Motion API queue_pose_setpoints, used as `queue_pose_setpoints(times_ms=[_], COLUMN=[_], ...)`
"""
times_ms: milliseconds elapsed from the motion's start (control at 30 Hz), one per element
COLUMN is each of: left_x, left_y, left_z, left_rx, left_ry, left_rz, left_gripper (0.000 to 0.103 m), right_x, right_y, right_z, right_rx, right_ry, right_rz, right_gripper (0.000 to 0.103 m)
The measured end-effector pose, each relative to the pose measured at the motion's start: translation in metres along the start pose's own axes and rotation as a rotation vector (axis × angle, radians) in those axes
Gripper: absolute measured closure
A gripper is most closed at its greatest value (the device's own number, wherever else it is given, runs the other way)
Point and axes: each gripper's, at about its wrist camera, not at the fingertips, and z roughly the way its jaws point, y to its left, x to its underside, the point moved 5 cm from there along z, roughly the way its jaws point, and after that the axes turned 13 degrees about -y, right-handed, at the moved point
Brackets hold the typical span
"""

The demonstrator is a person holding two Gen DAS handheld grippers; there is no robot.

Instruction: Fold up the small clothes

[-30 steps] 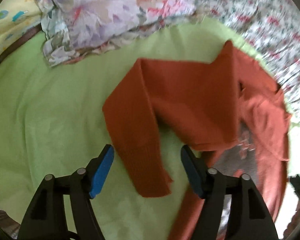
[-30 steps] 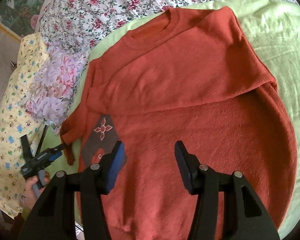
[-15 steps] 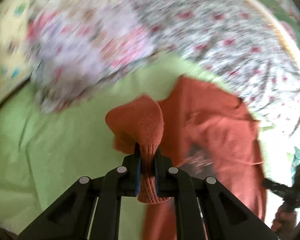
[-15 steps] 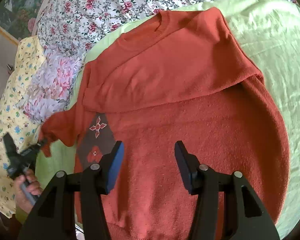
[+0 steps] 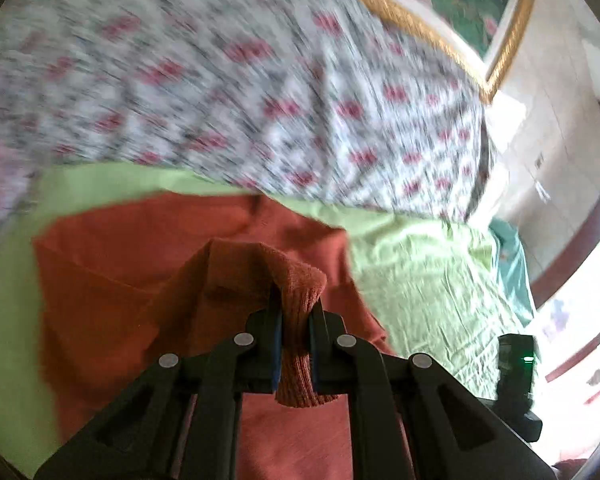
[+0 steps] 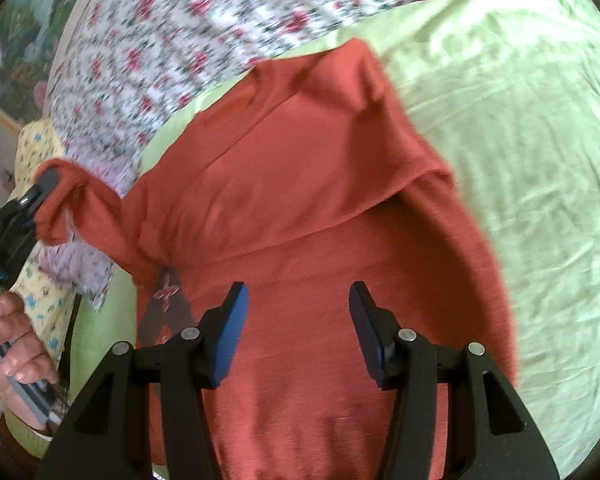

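Note:
A rust-orange sweater [image 6: 308, 208] lies on a light green sheet [image 6: 520, 152], its right sleeve folded across the chest. My left gripper [image 5: 296, 320] is shut on the ribbed cuff of the left sleeve [image 5: 296, 364] and holds it lifted above the sweater's body [image 5: 112, 280]. In the right wrist view that sleeve [image 6: 92, 204] stretches up and left to the left gripper [image 6: 40, 184], held in a person's hand [image 6: 12, 344]. My right gripper [image 6: 296, 316] hovers open over the lower body of the sweater, nothing between its fingers.
A floral bedspread [image 5: 240, 92] lies beyond the green sheet [image 5: 428, 272]. A yellow patterned cloth [image 6: 40, 292] and a pale floral cloth [image 6: 88, 268] lie at the left. A gold-trimmed headboard [image 5: 420, 20] and white wall [image 5: 560, 100] stand at the far right. The right gripper's body [image 5: 516, 380] shows at the lower right.
The left gripper closed on the sleeve cuff, then lifted it and swung it over the sweater toward the right. The right gripper shifted slightly and stayed open.

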Motion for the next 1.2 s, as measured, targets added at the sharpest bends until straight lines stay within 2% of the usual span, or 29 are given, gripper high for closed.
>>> queue_pose_setpoints(times_ms=[167,367,500,533,567,633,733,800,867,967,1100,1200], left_x=[0.037,0.078,0.086,0.086,0.086,0.083,0.081,0.080,0.081,0.085,0.098,0.109], left_y=[-0.019,-0.015,-0.005,-0.004,-0.002,0.005,0.023,0.043,0.069,0.121,0.189,0.223], left_z=[0.086,0.150,0.149,0.143,0.137,0.120,0.087,0.062,0.037,0.000,-0.029,-0.040], left_rx=[-0.001,-0.024,0.000,0.007,0.007,-0.006,-0.028,-0.077,-0.151,-0.332,-0.521,-0.594], left_ry=[0.113,0.227,0.258,0.256,0.253,0.238,0.216,0.193,0.168,0.145,0.174,0.199], left_rz=[0.049,0.075,0.045,0.038,0.036,0.032,0.013,0.010,0.017,0.042,0.022,0.006], left_gripper=[0.095,0.093,0.082,0.075,0.064,0.051,0.050,0.049,0.041,0.040,0.040,0.040], right_x=[-0.011,-0.017,-0.019,-0.020,-0.020,-0.021,-0.022,-0.023,-0.028,-0.039,-0.051,-0.059], right_y=[-0.032,-0.062,-0.069,-0.068,-0.066,-0.062,-0.049,-0.038,-0.026,-0.015,-0.008,-0.011], right_z=[-0.009,-0.007,-0.002,0.000,0.003,0.007,0.018,0.026,0.036,0.050,0.077,0.096], right_rx=[0.040,0.076,0.083,0.081,0.075,0.065,0.045,0.028,0.018,0.016,0.015,0.075], right_ry=[-0.024,-0.023,-0.015,-0.013,-0.012,-0.009,0.000,0.003,0.001,-0.017,-0.018,-0.035], right_rz=[0.045,0.093,0.110,0.116,0.121,0.120,0.107,0.081,0.041,-0.014,-0.053,-0.102], right_gripper=[0.049,0.049,0.049,0.049,0.049,0.049,0.049,0.048,0.045,0.040,0.039,0.039])
